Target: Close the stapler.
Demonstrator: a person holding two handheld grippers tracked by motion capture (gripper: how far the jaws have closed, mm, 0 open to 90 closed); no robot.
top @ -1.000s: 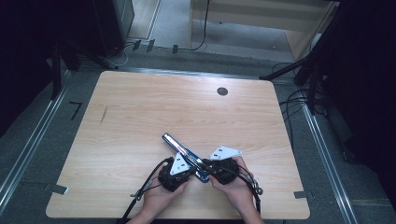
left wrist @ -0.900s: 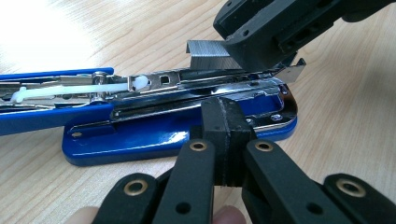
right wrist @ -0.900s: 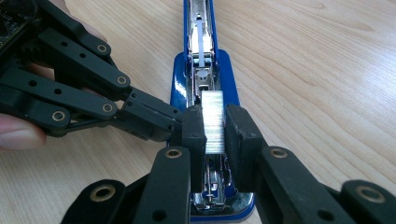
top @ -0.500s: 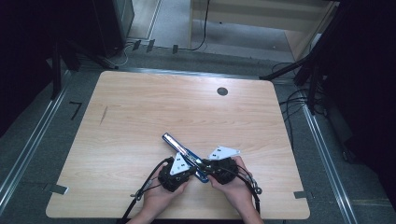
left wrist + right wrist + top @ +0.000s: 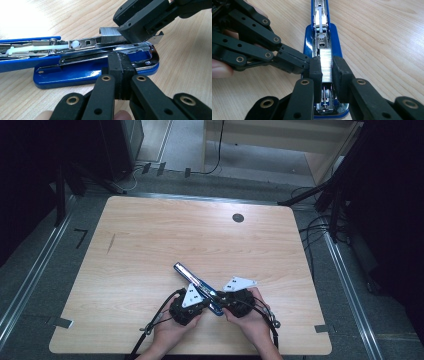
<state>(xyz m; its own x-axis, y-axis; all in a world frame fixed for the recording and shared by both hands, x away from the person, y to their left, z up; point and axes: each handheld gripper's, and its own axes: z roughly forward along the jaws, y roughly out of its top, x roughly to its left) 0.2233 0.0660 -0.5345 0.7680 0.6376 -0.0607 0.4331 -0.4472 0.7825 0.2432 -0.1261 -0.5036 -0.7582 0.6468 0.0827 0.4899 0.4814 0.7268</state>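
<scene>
Down at the near edge of the wooden worktop [image 5: 150, 235], my left claw [image 5: 202, 301] sits in the person's left hand [image 5: 167, 332], its grey three-cornered plate facing up. Its jaws are pressed fully together with nothing between them, and in the left gripper view the joined tips [image 5: 121, 67] rest against the near side of the blue stapler [image 5: 197, 287], just at the rim of its base beside the open metal channel.

That stapler lies flat on the worktop between the two claws, opened out, so its blue top arm stretches away toward the upper left in the high view while the base stays by the hands. The white pusher and chrome magazine show plainly in the right gripper view [image 5: 322, 37].

Over the magazine's front end I see a strip of staples [image 5: 326, 65], silver and ribbed, held lengthwise above the channel. My right claw [image 5: 327, 68] is clamped on that strip, one pad on each long side. From the left gripper view the same strip [image 5: 110, 33] sticks out of the right claw's jaws, just above the rail. The right hand [image 5: 255, 325] holds that claw at the near right.
</scene>
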